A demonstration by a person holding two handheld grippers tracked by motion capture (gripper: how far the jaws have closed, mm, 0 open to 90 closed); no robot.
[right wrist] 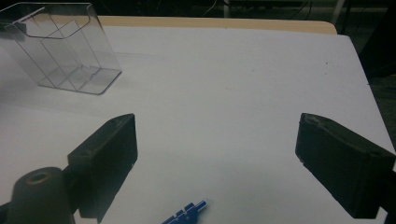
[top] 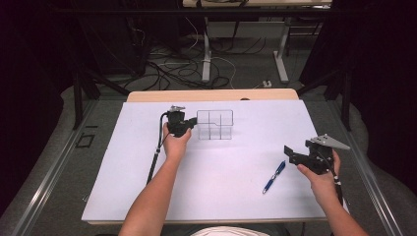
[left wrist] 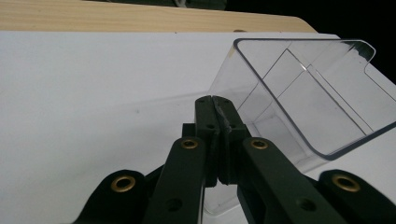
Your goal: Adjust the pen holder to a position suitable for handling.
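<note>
On the white table sheet [top: 216, 167] we see a clear plastic organizer box [top: 215, 124] with inner dividers, standing a little above the centre of the high view, toward 12 o'clock. Our left gripper [top: 189, 124] is just at the 9 o'clock side of this box, and its jaws are clenched on the box's near wall. In the left gripper view the left gripper [left wrist: 215, 108] shows the two black jaws pressed together, with the thin transparent edge of the clear plastic organizer box [left wrist: 303, 93] pinched between them; the box appears tilted there, its open top toward 1 o'clock. Our right gripper [top: 290, 153] is well apart from the box, at about 4 o'clock from it, near the right edge of the sheet. Its jaws are released and stand wide, with nothing between them. A blue pen [top: 274, 176] lies on the sheet near this gripper, at about 8 o'clock from it, slanted from lower left to upper right. In the right gripper view the right gripper [right wrist: 217, 140] has its two jaws far from each other, the tip of the blue pen [right wrist: 184, 214] is at 6 o'clock, not touching the jaws, and the box [right wrist: 65, 51] stands far at 10 o'clock. Behind the sheet the wooden table edge [top: 211, 95] is visible.
</note>
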